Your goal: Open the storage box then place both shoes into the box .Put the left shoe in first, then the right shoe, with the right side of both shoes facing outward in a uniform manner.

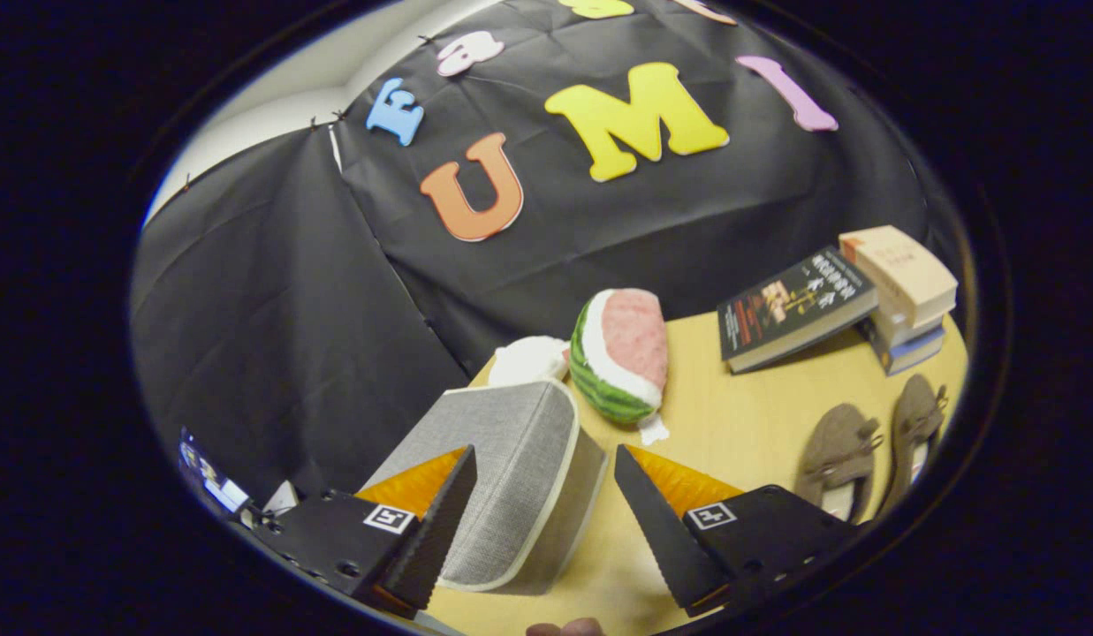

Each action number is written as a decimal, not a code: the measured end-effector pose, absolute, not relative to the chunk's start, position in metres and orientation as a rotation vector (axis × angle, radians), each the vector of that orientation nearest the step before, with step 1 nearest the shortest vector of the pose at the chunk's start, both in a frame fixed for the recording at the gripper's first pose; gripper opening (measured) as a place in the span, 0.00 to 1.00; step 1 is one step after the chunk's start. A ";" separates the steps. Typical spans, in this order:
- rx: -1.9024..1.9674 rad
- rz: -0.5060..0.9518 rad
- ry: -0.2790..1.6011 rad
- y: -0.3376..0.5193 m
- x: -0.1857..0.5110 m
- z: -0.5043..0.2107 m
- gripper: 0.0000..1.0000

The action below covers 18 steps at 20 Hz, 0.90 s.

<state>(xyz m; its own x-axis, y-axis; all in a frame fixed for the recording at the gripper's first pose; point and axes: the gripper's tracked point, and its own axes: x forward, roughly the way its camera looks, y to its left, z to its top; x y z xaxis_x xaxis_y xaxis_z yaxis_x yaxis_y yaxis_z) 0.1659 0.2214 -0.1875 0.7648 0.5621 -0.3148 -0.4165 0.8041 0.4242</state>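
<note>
A grey fabric storage box (511,468) with a pale trim stands on the wooden table (732,415), its lid down. My gripper (542,473) is open, and the box's near corner sits between and just beyond the two fingers. The left finger (444,512) overlaps the box's top face. The right finger (656,521) stands clear of the box's side. Two brown shoes (873,446) lie side by side on the table, off to the right beyond the right finger.
A plush watermelon slice (621,353) stands just beyond the box, with a white soft thing (528,358) beside it. A stack of books (899,296) with one book (789,305) leaning on it sits at the far right. Black cloth walls the booth.
</note>
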 end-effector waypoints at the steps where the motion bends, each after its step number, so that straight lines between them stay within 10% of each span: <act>1: 0.369 0.551 0.469 0.227 0.171 -0.197 0.96; 13: 0.701 0.790 0.671 0.273 0.177 -0.230 0.96; 18: 0.786 0.798 0.747 0.268 0.169 -0.226 0.70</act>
